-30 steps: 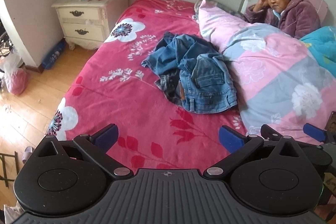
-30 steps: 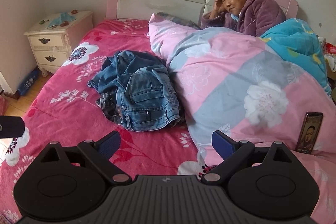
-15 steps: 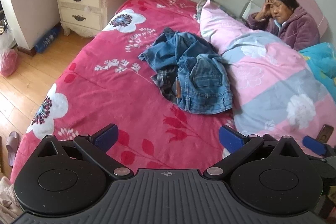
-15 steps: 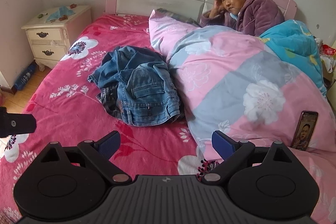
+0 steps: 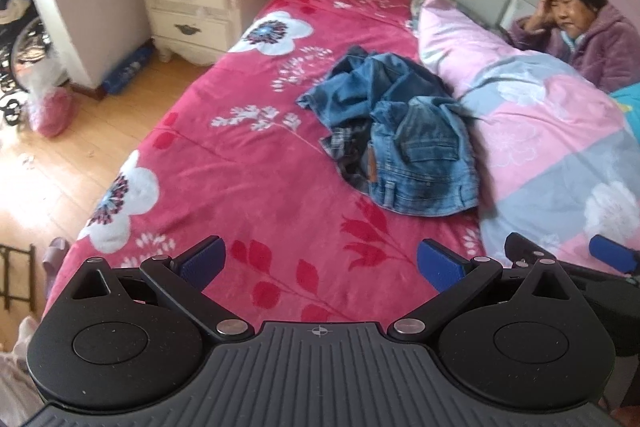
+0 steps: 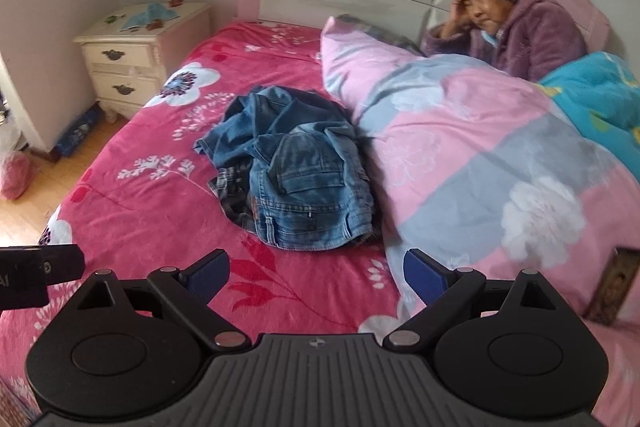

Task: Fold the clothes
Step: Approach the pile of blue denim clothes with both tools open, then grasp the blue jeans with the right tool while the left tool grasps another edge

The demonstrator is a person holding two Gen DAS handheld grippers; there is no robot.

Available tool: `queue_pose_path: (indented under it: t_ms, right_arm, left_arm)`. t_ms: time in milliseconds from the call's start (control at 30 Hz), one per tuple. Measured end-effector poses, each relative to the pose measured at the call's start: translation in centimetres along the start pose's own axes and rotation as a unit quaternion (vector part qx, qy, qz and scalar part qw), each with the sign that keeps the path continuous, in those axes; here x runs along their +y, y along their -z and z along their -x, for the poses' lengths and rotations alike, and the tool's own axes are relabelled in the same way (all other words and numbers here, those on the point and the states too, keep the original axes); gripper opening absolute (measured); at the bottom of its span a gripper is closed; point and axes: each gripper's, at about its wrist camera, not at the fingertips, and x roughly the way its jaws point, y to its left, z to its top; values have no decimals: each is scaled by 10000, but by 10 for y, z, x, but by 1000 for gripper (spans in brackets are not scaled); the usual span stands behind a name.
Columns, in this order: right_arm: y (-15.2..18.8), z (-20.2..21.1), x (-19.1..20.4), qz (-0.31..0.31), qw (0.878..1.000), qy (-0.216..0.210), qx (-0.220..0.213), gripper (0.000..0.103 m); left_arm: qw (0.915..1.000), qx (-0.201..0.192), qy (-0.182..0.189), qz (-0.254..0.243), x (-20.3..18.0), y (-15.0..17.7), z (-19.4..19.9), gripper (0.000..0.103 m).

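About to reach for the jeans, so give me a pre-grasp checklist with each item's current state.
1. Left hand-held gripper open and empty: ok.
2. Right hand-held gripper open and empty: ok.
3. Crumpled blue denim jeans in view, unobstructed: ok.
4. Jeans laid flat for folding: not ok, bunched in a heap.
5. Free red floral bedsheet beside the jeans: ok.
6. Jeans clear of pink-and-grey patchwork quilt: cannot tell, edges meet.

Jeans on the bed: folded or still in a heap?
Still in a heap. The jeans lie crumpled on the red bedspread, waistband and pocket uppermost, legs bunched behind; neither gripper touches them.
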Motion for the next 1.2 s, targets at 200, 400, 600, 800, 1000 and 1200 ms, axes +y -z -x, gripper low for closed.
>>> queue_pose_path:
  t_ms: [200,400,600,800,1000,1200]
  right_arm:
    - [-18,-10,-26,166,9993,-331,-78,96]
    - [-35,-21,-64,114,9980,-577,-251,96]
    - [-36,-48,-106,-95,9932,-1134,-253,96]
    - [-14,-127,-122,220,9874,-1569,31,96]
    - [-5,-222,-109,568,9836,-1706,152,90]
    - [-13,-312,-91,857,9918,-932,196,88]
  left_arm:
    - [9996,-48,-269,68,-27,-8,2,103]
    - [9989,-126,-458,15,-56,-17,3,103]
    - [9983,-95,-499,-285,-75,-17,1,103]
    - [9982,13,-558,-198,-81,-4,-50,103]
    - [9972,-105,-735,44,-85,14,-131,101]
    - [9974,-279,-645,-155,-98,51,-195,80]
